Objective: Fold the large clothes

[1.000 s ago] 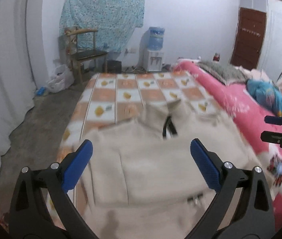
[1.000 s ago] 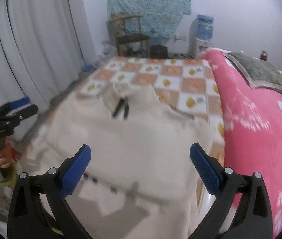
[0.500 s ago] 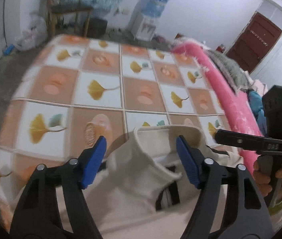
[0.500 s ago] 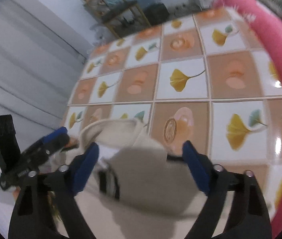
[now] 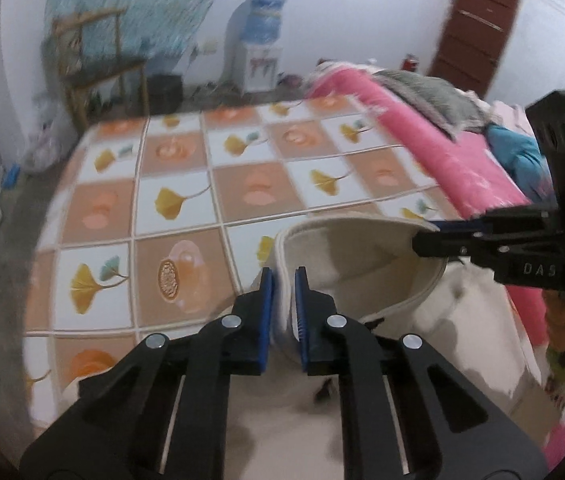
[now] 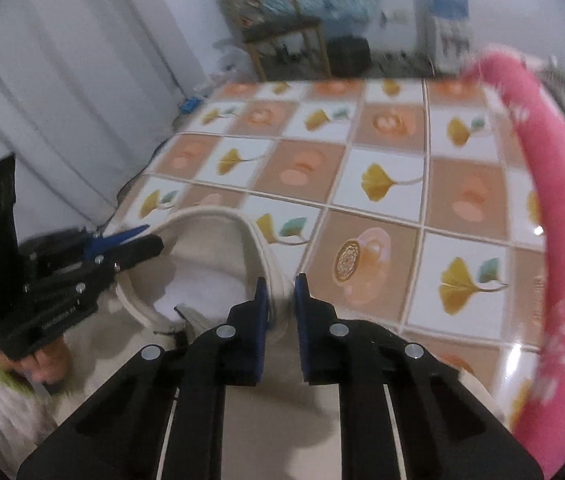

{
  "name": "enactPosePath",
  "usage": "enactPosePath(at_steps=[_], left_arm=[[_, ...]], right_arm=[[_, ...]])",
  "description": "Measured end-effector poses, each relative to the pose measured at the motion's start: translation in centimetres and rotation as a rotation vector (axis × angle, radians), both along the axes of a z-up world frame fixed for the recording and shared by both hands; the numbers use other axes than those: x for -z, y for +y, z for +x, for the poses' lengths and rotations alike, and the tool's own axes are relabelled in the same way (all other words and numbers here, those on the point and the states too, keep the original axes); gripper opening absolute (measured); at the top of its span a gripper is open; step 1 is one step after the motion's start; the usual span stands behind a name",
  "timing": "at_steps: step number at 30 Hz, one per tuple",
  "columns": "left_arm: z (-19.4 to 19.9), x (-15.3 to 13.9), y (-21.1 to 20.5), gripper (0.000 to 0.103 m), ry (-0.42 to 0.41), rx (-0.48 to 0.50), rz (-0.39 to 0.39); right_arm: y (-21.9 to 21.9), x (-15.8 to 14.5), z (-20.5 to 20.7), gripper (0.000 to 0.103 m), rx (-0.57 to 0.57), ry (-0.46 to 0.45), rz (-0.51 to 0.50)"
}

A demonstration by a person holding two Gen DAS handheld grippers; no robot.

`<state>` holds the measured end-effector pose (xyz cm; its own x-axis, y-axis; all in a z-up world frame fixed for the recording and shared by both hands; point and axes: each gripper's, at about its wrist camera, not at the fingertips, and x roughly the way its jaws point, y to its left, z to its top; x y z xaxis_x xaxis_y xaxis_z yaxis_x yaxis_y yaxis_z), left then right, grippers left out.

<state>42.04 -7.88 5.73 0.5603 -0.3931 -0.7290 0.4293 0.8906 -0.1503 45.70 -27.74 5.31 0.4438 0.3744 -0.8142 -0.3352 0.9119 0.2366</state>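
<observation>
A large cream jacket [image 5: 366, 276] lies on a tiled mat [image 5: 186, 200], its stand-up collar [image 5: 346, 228] raised into a loop. My left gripper [image 5: 282, 280] is shut on the collar's left end. My right gripper [image 6: 280, 286] is shut on the collar's right end [image 6: 270, 268]. The right gripper also shows in the left wrist view [image 5: 434, 236] at the collar's far side. The left gripper shows in the right wrist view [image 6: 138, 236]. The jacket's body [image 6: 282, 420] runs under both grippers and is mostly hidden by them.
A pink bed edge [image 5: 434, 156] runs along the mat's right side [image 6: 542, 184]. A wooden chair [image 5: 94, 60], a water dispenser [image 5: 262, 56] and a dark box [image 6: 348, 56] stand at the far wall. White curtains [image 6: 62, 80] hang on the left.
Both grippers went from wide open above the spread jacket to the collar, then closed on its two ends. The collar now stands lifted in a loop.
</observation>
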Motion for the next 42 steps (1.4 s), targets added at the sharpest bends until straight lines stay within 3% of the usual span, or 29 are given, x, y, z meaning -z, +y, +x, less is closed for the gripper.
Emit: enactPosePath(at_steps=[5, 10, 12, 14, 17, 19, 22, 24, 26, 30, 32, 33, 35, 39, 42], left_arm=[[-6.3, -1.9, 0.5, 0.008, -0.052, 0.075, 0.034], [-11.6, -0.1, 1.3, 0.010, 0.014, 0.110, 0.044], [-12.6, 1.8, 1.4, 0.030, 0.060, 0.106, 0.083], [-13.4, 3.8, 2.2, 0.033, 0.131, 0.093, 0.100], [-14.9, 2.8, 4.3, 0.033, 0.106, 0.081, 0.034], [-16.0, 0.5, 6.4, 0.033, 0.034, 0.072, -0.077], [-15.3, -1.9, 7.3, 0.033, -0.036, 0.021, -0.158], [-13.7, -2.0, 6.4, 0.032, -0.018, -0.010, -0.169], [-11.4, -0.7, 4.5, 0.032, 0.042, -0.029, -0.159], [-8.7, 4.7, 0.8, 0.032, 0.201, -0.037, -0.036], [-8.7, 7.0, 0.6, 0.031, 0.247, -0.053, 0.009], [-9.2, 7.3, 0.9, 0.030, 0.211, -0.053, 0.002], [-10.0, 7.3, 1.5, 0.030, 0.212, -0.037, 0.016], [-10.9, 6.4, 3.1, 0.035, 0.200, -0.051, -0.008], [-10.6, 7.6, 3.3, 0.038, 0.231, -0.076, 0.005]], right_arm=[[0.1, -1.8, -6.9, 0.014, -0.061, -0.069, -0.059], [0.4, 1.3, -12.5, 0.017, -0.089, -0.031, -0.108], [0.4, 3.7, -13.7, 0.027, -0.102, 0.045, -0.144], [0.0, 5.0, -14.4, 0.031, -0.093, 0.106, -0.175], [-1.0, 3.0, -15.9, 0.032, -0.085, 0.092, -0.148], [-1.7, 0.1, -16.6, 0.034, -0.090, 0.028, -0.100], [-2.0, -3.7, -15.8, 0.034, -0.064, -0.063, -0.024], [-1.2, -3.8, -14.3, 0.034, -0.051, -0.067, 0.014], [0.5, -1.9, -12.1, 0.034, -0.050, -0.030, 0.032], [3.3, 3.8, -10.3, 0.033, -0.054, 0.036, -0.055], [3.9, 7.2, -10.3, 0.032, -0.060, 0.099, -0.111], [3.8, 7.9, -10.7, 0.031, -0.066, 0.089, -0.126], [3.7, 7.4, -11.8, 0.031, -0.082, 0.060, -0.183], [3.0, 5.5, -13.7, 0.031, -0.072, 0.020, -0.195], [2.4, 6.8, -13.5, 0.031, -0.043, 0.036, -0.247]])
